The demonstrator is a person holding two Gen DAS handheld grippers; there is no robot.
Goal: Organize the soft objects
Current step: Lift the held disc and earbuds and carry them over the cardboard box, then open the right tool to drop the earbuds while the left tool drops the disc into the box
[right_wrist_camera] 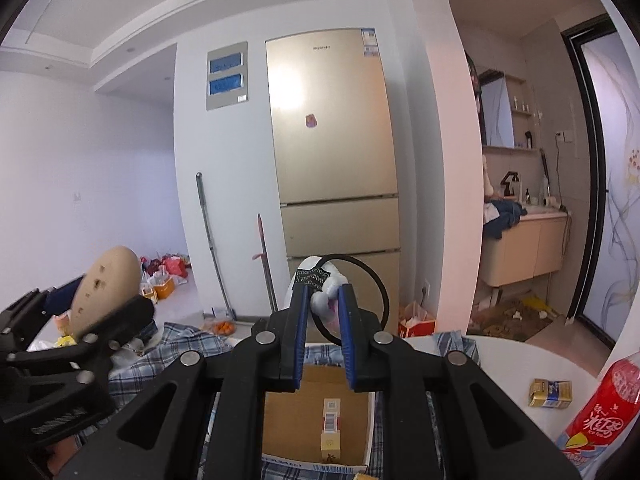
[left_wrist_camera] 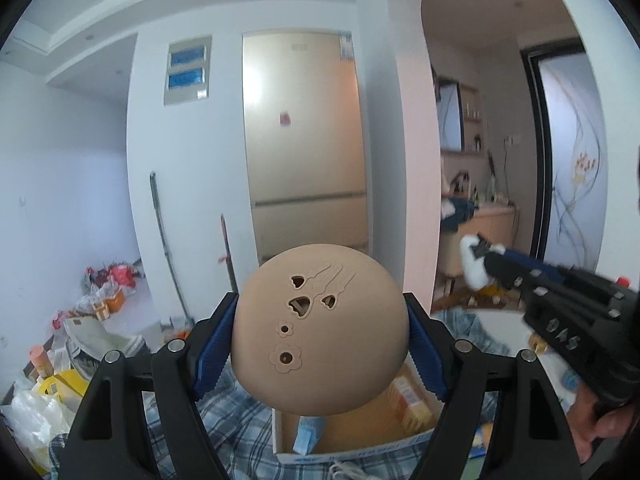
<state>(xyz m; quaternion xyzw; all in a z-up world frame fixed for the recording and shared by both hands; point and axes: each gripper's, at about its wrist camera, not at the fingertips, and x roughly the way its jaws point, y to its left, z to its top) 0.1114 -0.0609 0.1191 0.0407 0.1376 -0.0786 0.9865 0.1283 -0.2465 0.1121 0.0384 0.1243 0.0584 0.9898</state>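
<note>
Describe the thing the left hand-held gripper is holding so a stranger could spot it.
Above the open cardboard box on the plaid cloth, the left hand-held gripper clamps a tan rounded pad. Heart and flower cutouts mark it, unlike the white fluffy item nearby.

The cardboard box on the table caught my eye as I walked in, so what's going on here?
A person holds a gripper in each hand above the open cardboard box. The left gripper clamps a tan dome-shaped soft object with heart and flower cut-outs. The right gripper is shut on a small white plush item with a black elastic loop. Neither is in the box yet.
</note>
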